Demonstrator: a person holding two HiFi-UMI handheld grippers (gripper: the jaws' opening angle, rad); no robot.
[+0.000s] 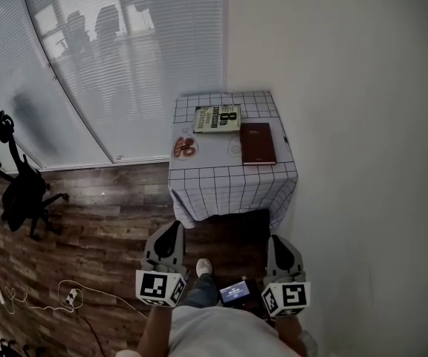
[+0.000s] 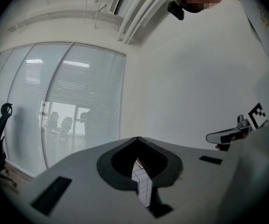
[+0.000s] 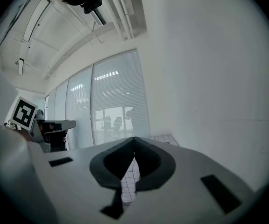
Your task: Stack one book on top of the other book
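Two books lie on a small table with a checked cloth (image 1: 229,188) in the head view. A green-and-white book (image 1: 217,118) lies at the back. A dark red book (image 1: 257,143) lies to its right, nearer me. My left gripper (image 1: 171,227) and right gripper (image 1: 279,239) are held level well short of the table, both shut with nothing between their jaws. In the left gripper view the tips (image 2: 138,137) meet, with checked cloth showing through the gap below. In the right gripper view the tips (image 3: 134,138) also meet.
A small round dish (image 1: 185,148) with brown items sits on the table's left part. A white wall runs along the right. Glass panels with blinds stand behind the table. A black office chair (image 1: 21,188) and a cable (image 1: 73,296) are on the wooden floor at left.
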